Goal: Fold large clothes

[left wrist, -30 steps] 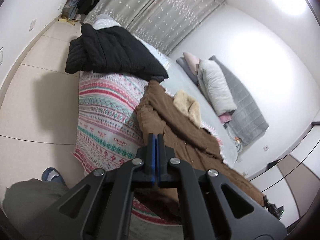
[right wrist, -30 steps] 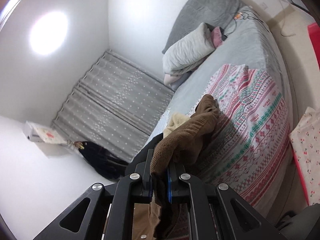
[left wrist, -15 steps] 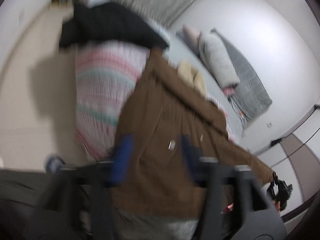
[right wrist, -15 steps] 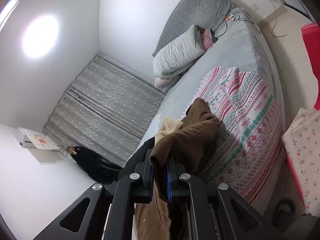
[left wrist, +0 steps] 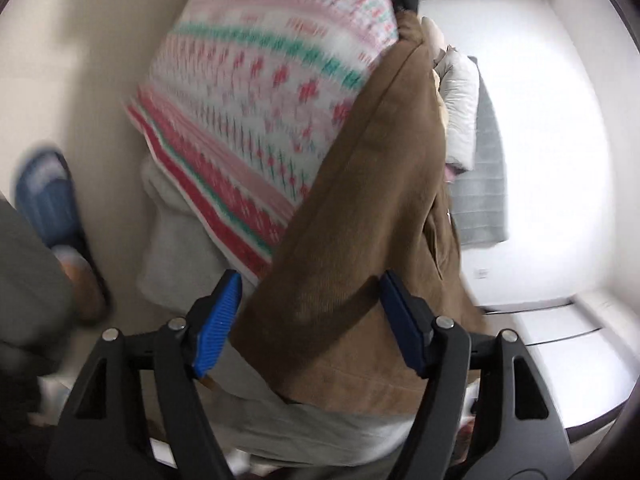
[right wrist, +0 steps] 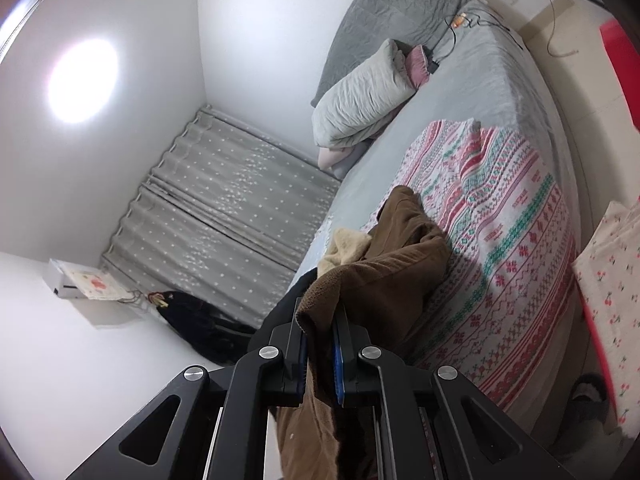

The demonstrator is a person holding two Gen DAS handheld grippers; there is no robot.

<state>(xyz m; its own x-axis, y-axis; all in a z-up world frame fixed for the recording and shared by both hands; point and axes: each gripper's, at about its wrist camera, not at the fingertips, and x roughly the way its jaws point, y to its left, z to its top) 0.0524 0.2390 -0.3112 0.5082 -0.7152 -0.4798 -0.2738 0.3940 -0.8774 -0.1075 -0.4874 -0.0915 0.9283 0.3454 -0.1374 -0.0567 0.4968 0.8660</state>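
My right gripper [right wrist: 318,346] clamps the brown coat [right wrist: 384,280]; coat hangs between my left gripper's [left wrist: 310,320] spread fingers. A second ago the left was closed.

I am in a home bedroom: a bed [right wrist: 500,80] with a grey sheet carries a patterned blanket [right wrist: 508,232] toward its foot and grey pillows [right wrist: 364,96] at its head, and star-dotted grey curtains [right wrist: 224,208] hang beyond its far edge.

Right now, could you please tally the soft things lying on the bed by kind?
Brown corduroy coat: 1
Black padded jacket: 1
Pink, white and green patterned blanket: 1
Light grey folded quilt: 1
Total: 4
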